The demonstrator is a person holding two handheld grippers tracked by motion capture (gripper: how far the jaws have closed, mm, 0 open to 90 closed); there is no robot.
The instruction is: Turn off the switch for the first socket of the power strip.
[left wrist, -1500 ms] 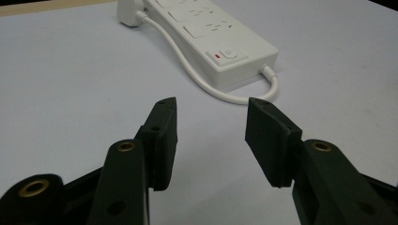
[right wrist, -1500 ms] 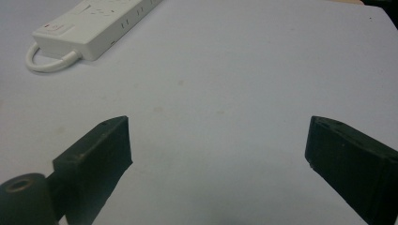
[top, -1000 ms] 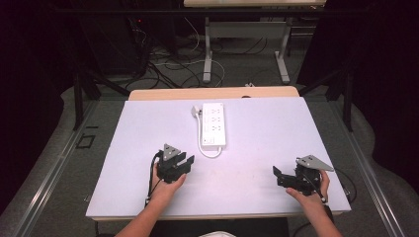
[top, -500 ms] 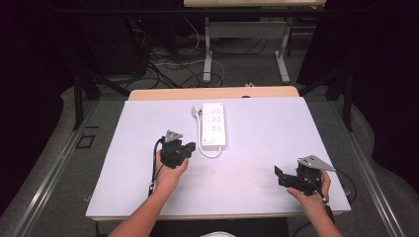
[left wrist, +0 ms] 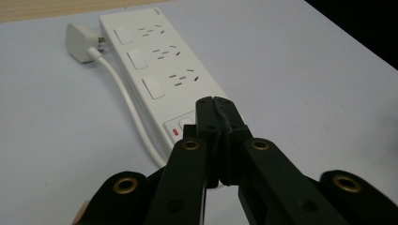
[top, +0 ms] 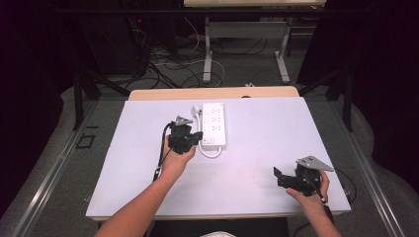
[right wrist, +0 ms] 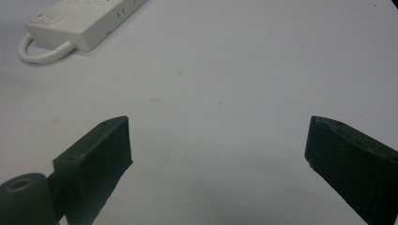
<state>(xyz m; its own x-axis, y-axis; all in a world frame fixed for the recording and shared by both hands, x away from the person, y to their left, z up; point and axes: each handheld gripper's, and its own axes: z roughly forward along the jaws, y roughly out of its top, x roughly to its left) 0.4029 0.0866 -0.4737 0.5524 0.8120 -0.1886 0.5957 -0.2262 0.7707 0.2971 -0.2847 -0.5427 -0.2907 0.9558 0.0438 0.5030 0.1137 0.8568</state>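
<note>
Now we see a white, flat, rectangular plastic power strip (top: 213,123) lying on the pale, matte table top (top: 257,148), near the far edge and a little to the left of the middle. It has several rows of sockets with square switches beside them, and at its near end a small rocker switch with a red mark (left wrist: 180,127). Its round white cable (left wrist: 131,115) runs along the left side of the body, makes a loop at the near end, and finishes at a white, rounded plug (left wrist: 80,43) that lies beside the far end. We hold the left gripper (left wrist: 216,105), made of black hard plastic with brass-coloured rivets, just over the near end of the strip; its jaws have just been closing and are now pressed together, with nothing between them. In the high view this left gripper (top: 193,137) is just beside the left side of the strip. The right gripper (top: 276,177) rests near the front right corner of the table, well apart from the strip; its two blocky black jaws are spread wide over the bare surface and hold nothing.
</note>
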